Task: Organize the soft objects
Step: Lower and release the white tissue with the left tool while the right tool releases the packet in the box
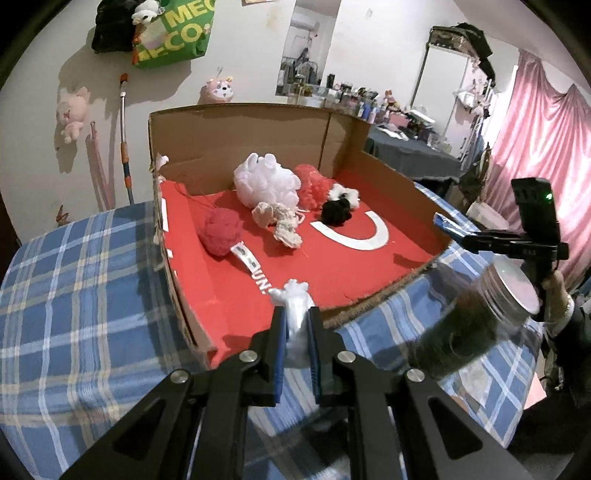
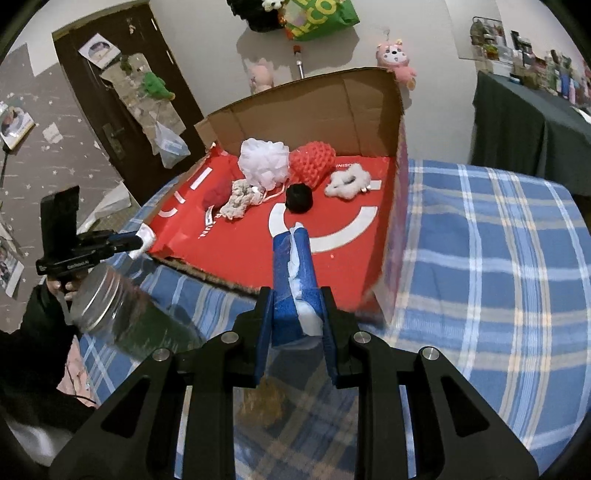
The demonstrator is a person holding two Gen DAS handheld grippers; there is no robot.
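A white soft piece [image 1: 295, 317] is pinched between the narrow-set fingers of the left gripper [image 1: 296, 325], held just above the near edge of the box [image 1: 258, 125]. A blue pack [image 2: 291, 280], with white material showing along its seam, is clamped in the right gripper [image 2: 295, 295] and held over the front of the same box; in the left view that gripper [image 1: 448, 229] is seen at the box's right side with the blue end at its tip. On the red liner [image 1: 369, 266] are already gathered a white mesh puff [image 1: 264, 181], a red knitted ball [image 1: 314, 184], a dark red pompom [image 1: 219, 230], a cream knot of cloth [image 1: 277, 221], a black pompom [image 1: 334, 212] and a white fluffy piece [image 2: 347, 182]. The step in hand is judged to be the carrying of two further soft things to the box; the next move would call for each gripper to be brought over a bare patch of liner, lowered, and opened so that nothing lands on the rim. A lidded jar [image 1: 476, 317] lies on its side in front of the box and would need to be avoided. The box rests on a blue plaid cloth [image 1: 74, 295]; whether a bed or a bench lies beneath cannot be told. Around it are seen a pale wall with hung plush toys [image 1: 74, 110], a green bag [image 1: 173, 33], a pink curtain [image 1: 535, 140] and a dark door [image 2: 110, 92].
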